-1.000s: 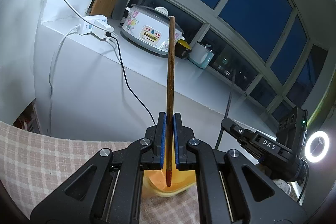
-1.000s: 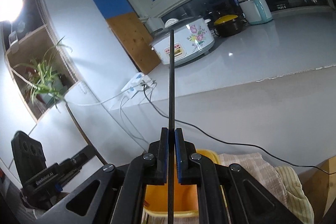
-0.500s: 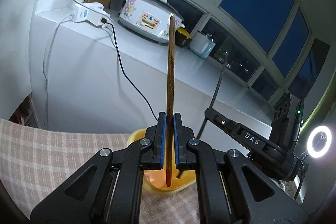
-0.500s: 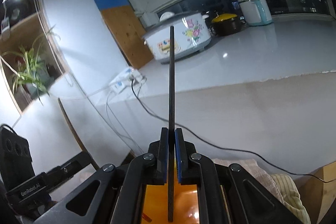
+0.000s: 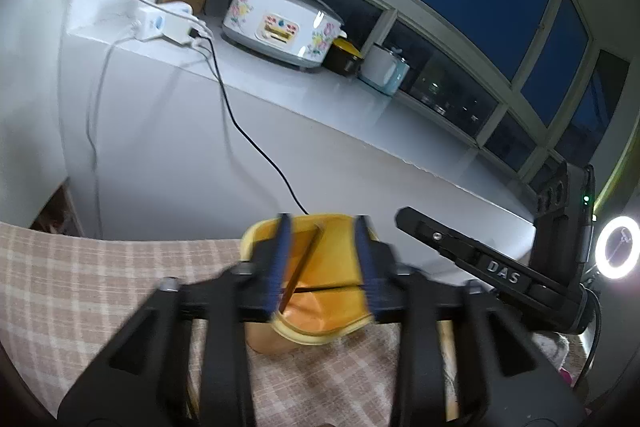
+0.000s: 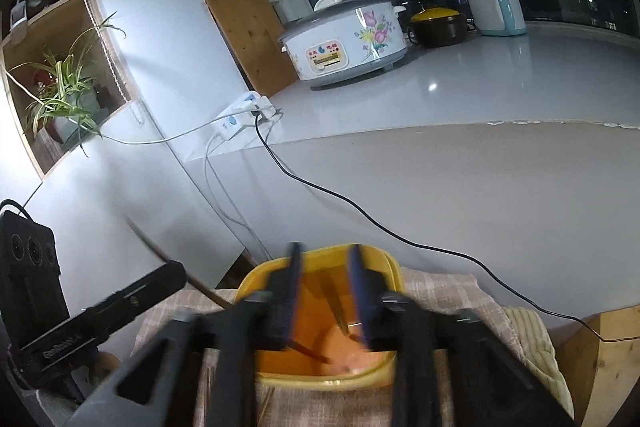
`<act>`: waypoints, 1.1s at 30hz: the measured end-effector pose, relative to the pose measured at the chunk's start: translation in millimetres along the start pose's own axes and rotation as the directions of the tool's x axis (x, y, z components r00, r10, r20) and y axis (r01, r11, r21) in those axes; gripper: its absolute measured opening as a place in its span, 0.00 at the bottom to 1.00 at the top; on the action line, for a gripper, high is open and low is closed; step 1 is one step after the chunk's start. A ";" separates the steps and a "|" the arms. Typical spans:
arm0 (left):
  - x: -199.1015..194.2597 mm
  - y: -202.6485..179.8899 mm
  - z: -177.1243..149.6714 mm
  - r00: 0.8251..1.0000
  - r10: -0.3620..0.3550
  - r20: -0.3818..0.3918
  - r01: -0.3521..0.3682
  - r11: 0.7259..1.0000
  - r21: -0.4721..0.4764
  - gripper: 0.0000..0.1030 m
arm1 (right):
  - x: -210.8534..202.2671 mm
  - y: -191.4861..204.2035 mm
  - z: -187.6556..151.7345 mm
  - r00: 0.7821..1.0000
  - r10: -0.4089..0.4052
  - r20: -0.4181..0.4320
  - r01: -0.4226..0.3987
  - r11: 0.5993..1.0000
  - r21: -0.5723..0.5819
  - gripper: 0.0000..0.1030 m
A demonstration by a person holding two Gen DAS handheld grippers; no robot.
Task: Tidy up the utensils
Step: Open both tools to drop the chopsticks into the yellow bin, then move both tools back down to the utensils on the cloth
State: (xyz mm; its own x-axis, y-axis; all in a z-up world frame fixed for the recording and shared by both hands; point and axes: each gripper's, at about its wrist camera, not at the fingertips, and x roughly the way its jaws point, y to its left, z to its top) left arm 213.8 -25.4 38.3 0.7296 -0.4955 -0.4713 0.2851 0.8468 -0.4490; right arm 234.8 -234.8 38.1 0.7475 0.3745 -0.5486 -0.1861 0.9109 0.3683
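A yellow utensil holder stands on the checked cloth; it also shows in the right wrist view. My left gripper is open right above it, and a brown wooden chopstick leans inside the holder between the jaws. My right gripper is open above the same holder, and a dark chopstick lies slanted inside it. Both grippers are motion-blurred.
A checked cloth covers the table. Behind is a white counter with a flowered rice cooker, a power strip and a black cable. Black camera gear stands at the right, and another such unit at the left.
Both grippers opened and let go of their chopsticks, which dropped into the yellow holder. Both grippers tilted down closer to the holder.
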 end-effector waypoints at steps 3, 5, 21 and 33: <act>-12.8 0.4 -2.8 1.000 0.005 0.017 -0.005 1.000 0.005 0.37 | -11.4 -1.1 -3.4 1.000 -0.001 0.013 0.001 1.000 -0.004 0.43; -22.0 1.8 -5.6 1.000 0.007 0.027 -0.007 1.000 0.005 0.37 | -19.9 -1.5 -5.3 0.999 -0.011 0.030 0.011 1.000 -0.001 0.60; -85.7 15.0 -31.5 0.995 0.083 0.063 -0.084 0.996 0.026 0.37 | -79.8 17.8 -31.4 0.998 -0.015 0.065 0.018 0.999 -0.050 0.64; -127.6 72.0 -65.6 0.981 0.195 -0.005 -0.195 0.980 -0.034 0.37 | -83.5 28.4 -77.2 0.998 0.028 -0.056 -0.033 0.996 -0.077 0.64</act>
State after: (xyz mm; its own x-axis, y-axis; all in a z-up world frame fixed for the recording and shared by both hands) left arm 100.4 86.1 16.3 0.7679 -0.3217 -0.5539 0.1158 0.9202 -0.3739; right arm 117.9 -226.8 36.4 0.7052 0.4094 -0.5789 -0.2591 0.9088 0.3271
